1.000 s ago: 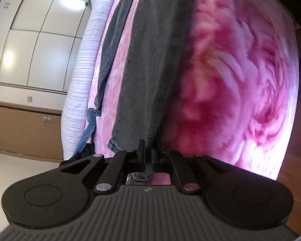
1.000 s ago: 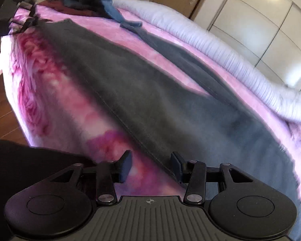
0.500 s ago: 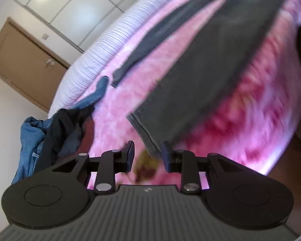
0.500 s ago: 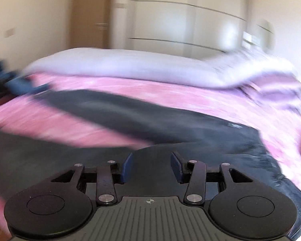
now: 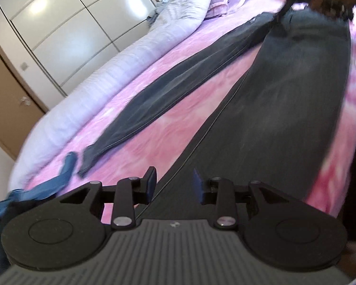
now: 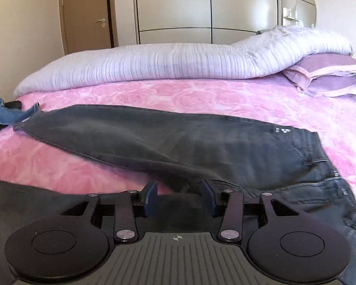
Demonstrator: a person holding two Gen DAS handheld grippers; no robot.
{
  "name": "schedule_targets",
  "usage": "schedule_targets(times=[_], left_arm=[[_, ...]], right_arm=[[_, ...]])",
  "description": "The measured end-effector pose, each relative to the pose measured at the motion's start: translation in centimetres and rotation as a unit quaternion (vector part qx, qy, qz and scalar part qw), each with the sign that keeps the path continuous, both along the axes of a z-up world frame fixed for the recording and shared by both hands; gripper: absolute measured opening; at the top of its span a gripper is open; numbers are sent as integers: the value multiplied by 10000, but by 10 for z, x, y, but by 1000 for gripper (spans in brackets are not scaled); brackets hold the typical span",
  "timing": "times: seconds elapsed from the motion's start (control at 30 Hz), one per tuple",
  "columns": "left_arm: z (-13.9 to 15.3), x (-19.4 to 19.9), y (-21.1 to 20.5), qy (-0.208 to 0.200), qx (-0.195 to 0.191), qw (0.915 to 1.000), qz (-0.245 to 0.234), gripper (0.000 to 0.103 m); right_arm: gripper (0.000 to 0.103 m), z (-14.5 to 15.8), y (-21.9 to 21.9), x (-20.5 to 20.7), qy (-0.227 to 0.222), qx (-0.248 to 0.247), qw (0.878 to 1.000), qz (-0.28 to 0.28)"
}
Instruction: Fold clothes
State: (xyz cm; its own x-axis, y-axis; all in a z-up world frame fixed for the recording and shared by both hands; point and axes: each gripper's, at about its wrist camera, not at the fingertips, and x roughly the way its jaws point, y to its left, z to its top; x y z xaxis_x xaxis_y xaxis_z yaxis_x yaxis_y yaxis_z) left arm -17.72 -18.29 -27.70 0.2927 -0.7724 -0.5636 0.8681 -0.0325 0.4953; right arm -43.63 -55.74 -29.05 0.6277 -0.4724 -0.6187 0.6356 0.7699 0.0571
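Let go of hem; left gripper [image 5: 174, 181] opening, empty. Right gripper [image 6: 179, 196] half open, holding nothing, over jeans [image 6: 178, 147] crotch. Legs spread flat; next, stack one leg on other.

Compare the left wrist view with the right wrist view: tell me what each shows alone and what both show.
Left wrist only: the other tongs at the waistband, and both legs running lengthwise. Right wrist only: the round mirror, the full door and the waistband's back pocket. Both: dark grey jeans spread on the pink blanket, lilac duvet, wardrobe, blue garment.
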Motion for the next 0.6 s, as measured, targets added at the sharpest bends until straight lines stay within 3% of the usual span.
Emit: schedule_targets(times=[0.07, 0.13, 0.23, 0.3, 0.4, 0.43, 0.53, 0.6], left_arm=[[-5, -5, -20, 134, 80, 9997, -183, 30], [-11, -10, -36, 82, 174, 9995, -255, 30], [-18, -13, -46, 117, 289, 9991, -270, 31], [-26, -8, -53, 283, 476, 9984, -120, 31], [-32, 2, -54, 501, 512, 9974, -16, 31], [-31, 5, -53, 600, 508, 9969, 21, 31], [-12, 22, -43, 750, 383, 9962, 203, 33], [0, 47, -40, 584, 242, 9972, 411, 33]], right_arm=[[46, -24, -8, 15, 427, 251, 9987, 138], [46, -22, -7, 22, 537, 123, 9984, 113], [46, -3, 18, 22, 238, -81, 9997, 50], [46, -4, 47, 27, 126, -213, 9988, 417], [46, -36, 77, 54, 686, 18, 9900, 1235], [46, -40, 82, 56, 639, -157, 9906, 1203], [46, -32, 82, 55, 420, 189, 9949, 893], [46, -25, 87, 51, 212, 301, 9952, 903]])
